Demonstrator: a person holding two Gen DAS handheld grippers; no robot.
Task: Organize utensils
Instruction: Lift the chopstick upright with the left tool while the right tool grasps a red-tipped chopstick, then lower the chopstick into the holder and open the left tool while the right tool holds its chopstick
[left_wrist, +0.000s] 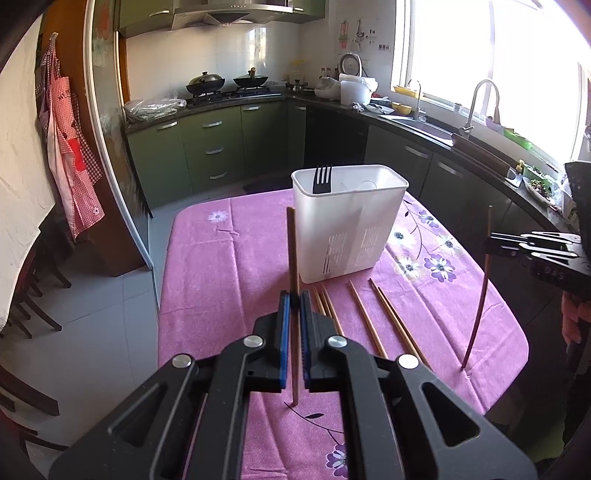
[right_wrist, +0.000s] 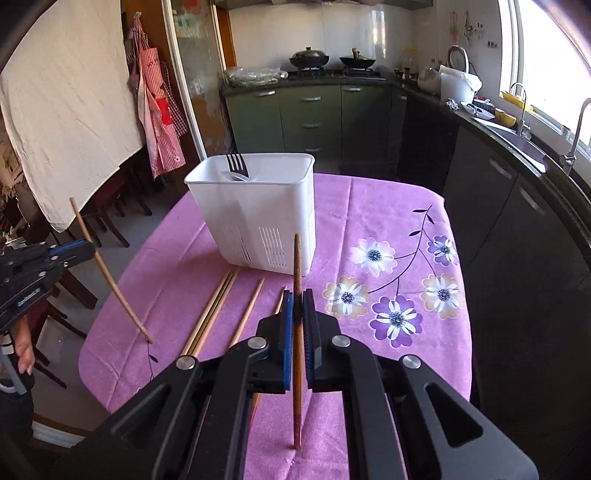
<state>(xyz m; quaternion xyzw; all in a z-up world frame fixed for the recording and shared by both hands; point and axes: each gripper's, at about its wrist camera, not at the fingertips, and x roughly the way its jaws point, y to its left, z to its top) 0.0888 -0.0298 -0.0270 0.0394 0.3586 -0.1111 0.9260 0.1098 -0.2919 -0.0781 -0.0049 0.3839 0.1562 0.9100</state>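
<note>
Chopstick (left_wrist: 294, 258) pinched in my left hand-held gripper (left_wrist: 294, 306), another chopstick (right_wrist: 297, 332) in right hand-held gripper (right_wrist: 297, 306); fork (left_wrist: 321, 180) handle hidden inside white bin (left_wrist: 351, 229) mid-surface (left_wrist: 207, 295).

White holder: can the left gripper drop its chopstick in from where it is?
Probably yes. The left gripper is shut on a chopstick, the white holder stands just ahead with an open top, and only a fork is visible inside.
</note>
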